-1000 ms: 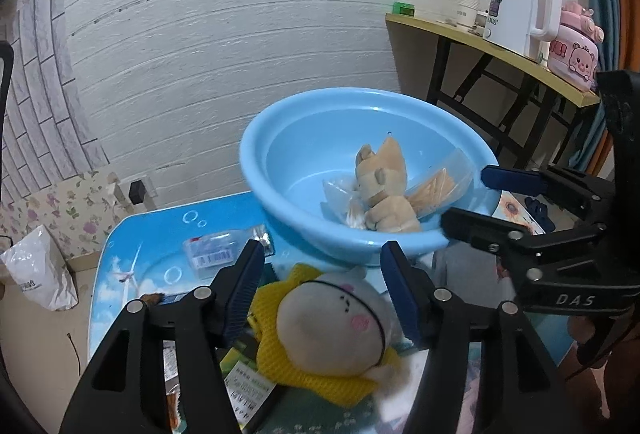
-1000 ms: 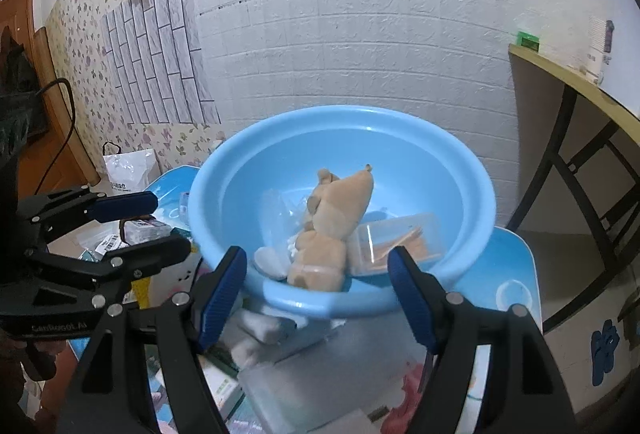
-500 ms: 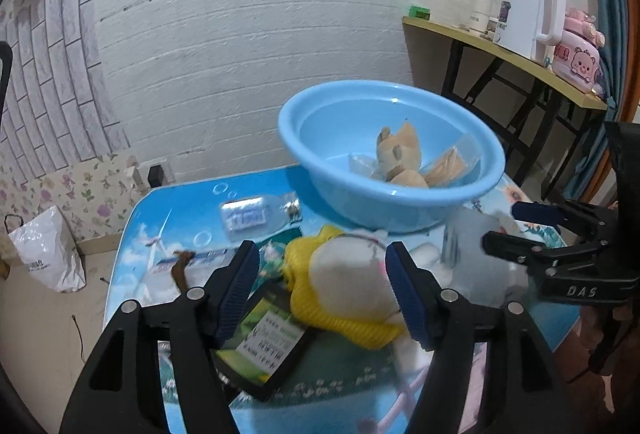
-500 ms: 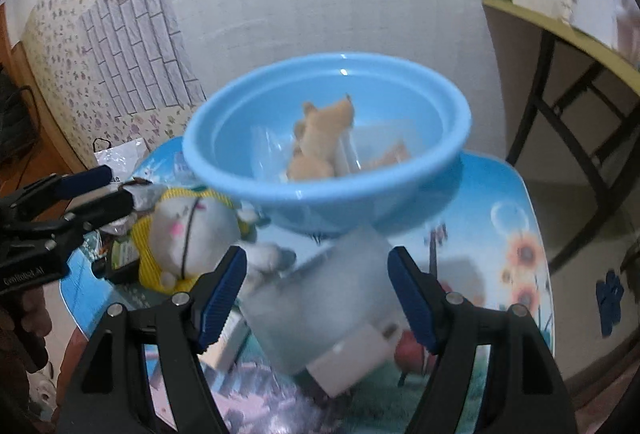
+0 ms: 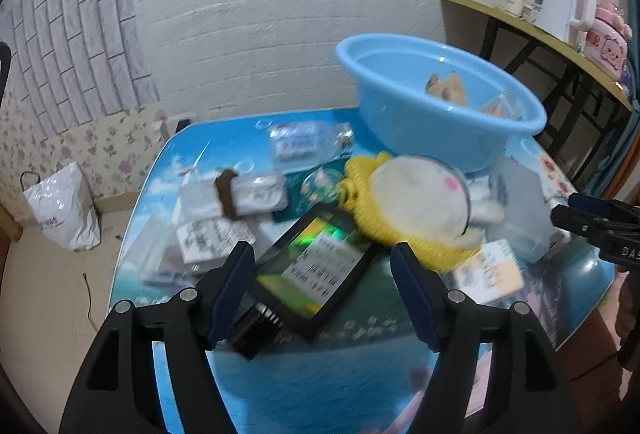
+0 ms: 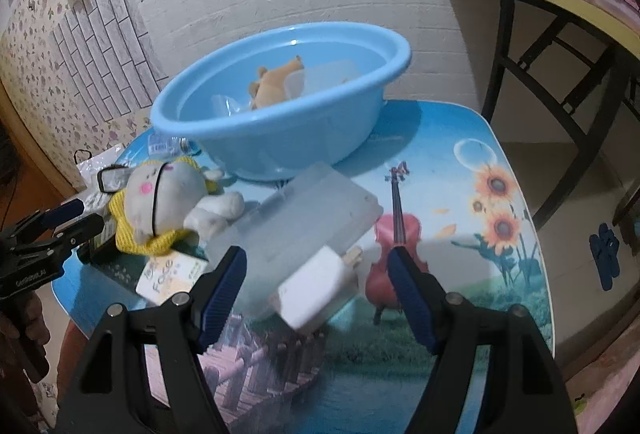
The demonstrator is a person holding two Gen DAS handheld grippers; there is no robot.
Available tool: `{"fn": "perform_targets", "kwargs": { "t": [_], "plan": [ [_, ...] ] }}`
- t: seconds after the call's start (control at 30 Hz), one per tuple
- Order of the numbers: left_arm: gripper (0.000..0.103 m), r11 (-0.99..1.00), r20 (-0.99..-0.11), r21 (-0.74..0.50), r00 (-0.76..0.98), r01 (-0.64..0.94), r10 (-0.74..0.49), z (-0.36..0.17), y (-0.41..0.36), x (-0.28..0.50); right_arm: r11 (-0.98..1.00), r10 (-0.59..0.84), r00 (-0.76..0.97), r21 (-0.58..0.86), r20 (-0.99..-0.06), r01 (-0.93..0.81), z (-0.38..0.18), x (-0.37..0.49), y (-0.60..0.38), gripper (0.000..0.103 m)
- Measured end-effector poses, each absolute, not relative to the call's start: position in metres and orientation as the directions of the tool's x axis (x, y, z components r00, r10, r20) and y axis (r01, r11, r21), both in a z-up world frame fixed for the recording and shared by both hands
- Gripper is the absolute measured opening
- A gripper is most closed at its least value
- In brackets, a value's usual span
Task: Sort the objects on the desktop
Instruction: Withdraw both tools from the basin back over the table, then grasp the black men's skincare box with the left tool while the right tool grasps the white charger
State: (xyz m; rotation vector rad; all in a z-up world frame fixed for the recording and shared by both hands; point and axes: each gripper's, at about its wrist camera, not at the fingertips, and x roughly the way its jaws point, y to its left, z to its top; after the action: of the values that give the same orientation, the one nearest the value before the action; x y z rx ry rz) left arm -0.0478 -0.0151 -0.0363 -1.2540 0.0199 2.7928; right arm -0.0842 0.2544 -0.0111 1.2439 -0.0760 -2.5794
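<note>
the blue basin (image 6: 280,106) sits at the back of the table (image 6: 460,170), near the white brick wall, and holds a tan plush toy (image 6: 276,82) and a few clear plastic packets. just in front of it lies a white plush doll in a yellow knit wrap (image 5: 416,202), touching the basin's near side. a frosted plastic box (image 6: 304,226) lies beside the doll, with a white card or packet (image 6: 316,286) on its near end. left of the doll are a black tablet-like pack with a label (image 5: 316,266), a clear plastic bottle (image 5: 308,146) on its side, and some blurred white packets (image 5: 236,194). the left gripper (image 5: 322,286) hangs above the black pack, spread wide and holding nothing. the right gripper (image 6: 318,286) hangs above the frosted box, likewise wide apart and empty.
</note>
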Motion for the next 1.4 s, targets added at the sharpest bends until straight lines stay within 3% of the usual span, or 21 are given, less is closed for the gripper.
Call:
{"fn": "perform_targets", "kwargs": {
  "t": [0.67,1.17,1.4],
  "plan": [
    [0.071,-1.0,-0.774,-0.019,-0.633,-0.007,0.019,-0.059,-0.047,-0.029,-0.965,-0.248,-0.577,0.146,-0.778,0.218,-0.021,-0.072,0.254,0.073],
    [0.078,-0.999,-0.776,-0.011,-0.63,-0.038,0.033,-0.063,-0.044,-0.031,-0.972,-0.226,-0.581,0.139,-0.782,0.191,-0.025,-0.077,0.26,0.073],
    [0.079,-0.998,-0.777,-0.001,-0.628,-0.065,0.041,-0.065,-0.034,-0.038,-0.97,-0.235,-0.576,0.151,-0.783,0.19,-0.026,-0.08,0.258,0.067]
  ]
}}
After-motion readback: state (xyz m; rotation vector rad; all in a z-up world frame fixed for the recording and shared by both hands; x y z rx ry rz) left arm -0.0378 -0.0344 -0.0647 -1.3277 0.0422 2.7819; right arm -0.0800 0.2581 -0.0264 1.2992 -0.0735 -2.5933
